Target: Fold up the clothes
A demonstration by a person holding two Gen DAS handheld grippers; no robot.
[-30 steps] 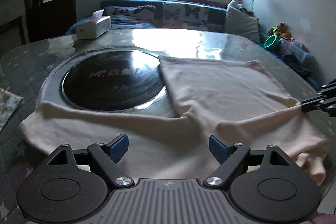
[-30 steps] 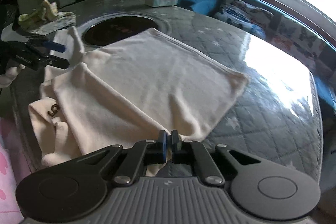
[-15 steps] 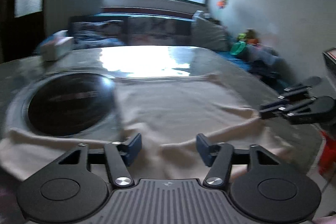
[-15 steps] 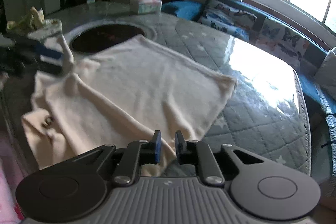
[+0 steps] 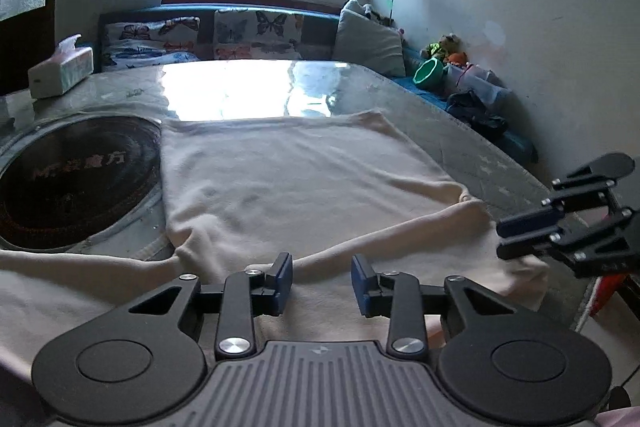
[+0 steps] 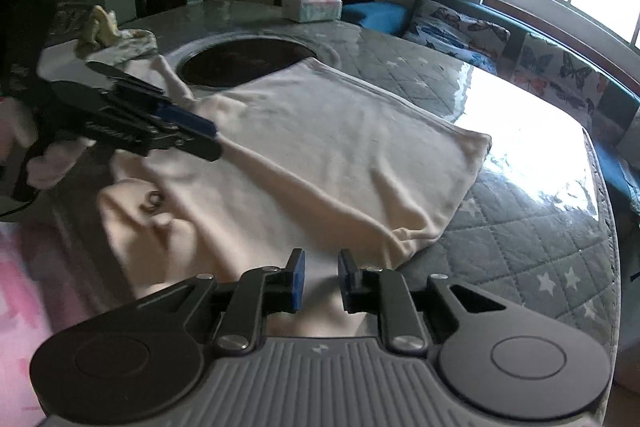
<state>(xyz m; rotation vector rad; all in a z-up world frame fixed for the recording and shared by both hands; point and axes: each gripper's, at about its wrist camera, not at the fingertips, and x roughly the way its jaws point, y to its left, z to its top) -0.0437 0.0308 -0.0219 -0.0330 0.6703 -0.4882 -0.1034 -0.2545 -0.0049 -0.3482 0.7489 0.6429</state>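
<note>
Since a second ago the left gripper (image 5: 321,281) has narrowed its jaws and is closing further, with a raised fold of cloth between the blue pads but not yet pinched. The right gripper (image 6: 321,281), then clamped on the hem, is opening; cloth lies in its gap, apparently loose. One cream, soft knit garment (image 5: 296,183) lies partly folded on the grey quilted, glass-topped table (image 6: 532,239), its long axis running along the near table edge from one gripper towards the other, with its smooth rectangular body reaching away towards the window. Its left edge overlaps one round dark inset plate (image 5: 72,183). One white tissue box (image 5: 60,73) stands at the far corner.
</note>
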